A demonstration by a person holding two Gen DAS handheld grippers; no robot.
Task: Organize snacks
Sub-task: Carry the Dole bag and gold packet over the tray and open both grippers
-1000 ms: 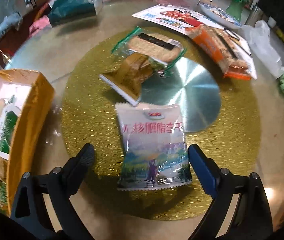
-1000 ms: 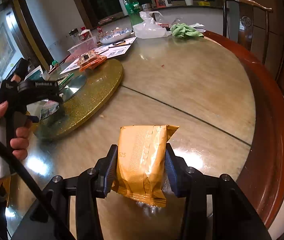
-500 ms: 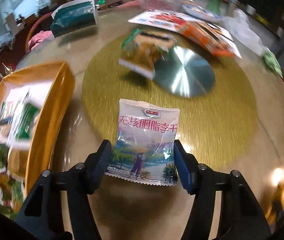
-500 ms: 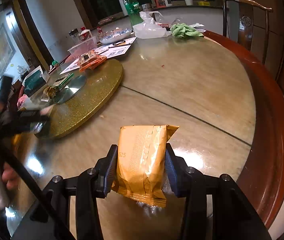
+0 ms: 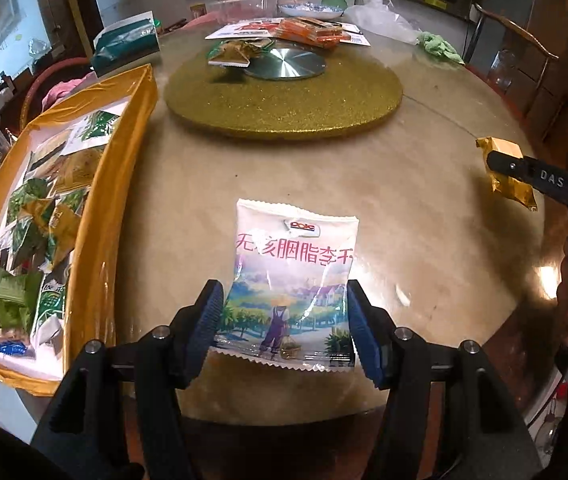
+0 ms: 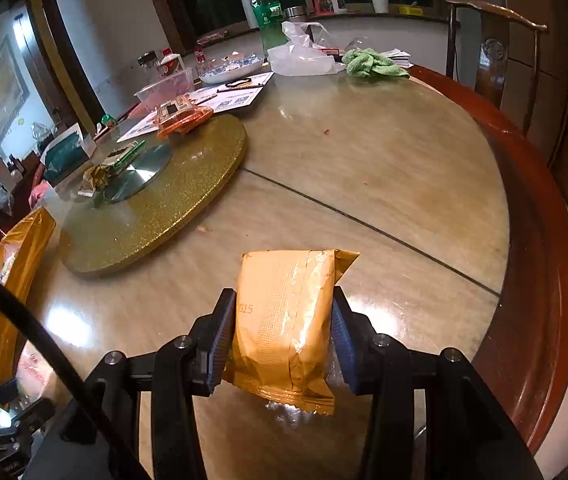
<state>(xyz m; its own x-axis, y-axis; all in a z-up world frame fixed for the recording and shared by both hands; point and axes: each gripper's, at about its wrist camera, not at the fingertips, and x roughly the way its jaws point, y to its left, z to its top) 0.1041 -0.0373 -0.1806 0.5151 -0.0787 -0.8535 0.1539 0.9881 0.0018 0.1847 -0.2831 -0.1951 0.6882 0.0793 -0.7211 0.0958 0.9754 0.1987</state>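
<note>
Between the left gripper's (image 5: 284,316) fingers a white snack packet (image 5: 294,276) is sitting clamped, while the right gripper (image 6: 282,328) is pinching an orange packet (image 6: 286,320).

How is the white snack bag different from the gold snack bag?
The white snack bag has a farm picture and big pink writing; the gold snack bag is plain, with only a small code.

The white snack bag looks flat and wide; the gold snack bag looks puffy and narrower.

The left hand-held gripper holds the white one; the right hand-held gripper holds the gold one.

Both are sealed and lifted above the table.
</note>
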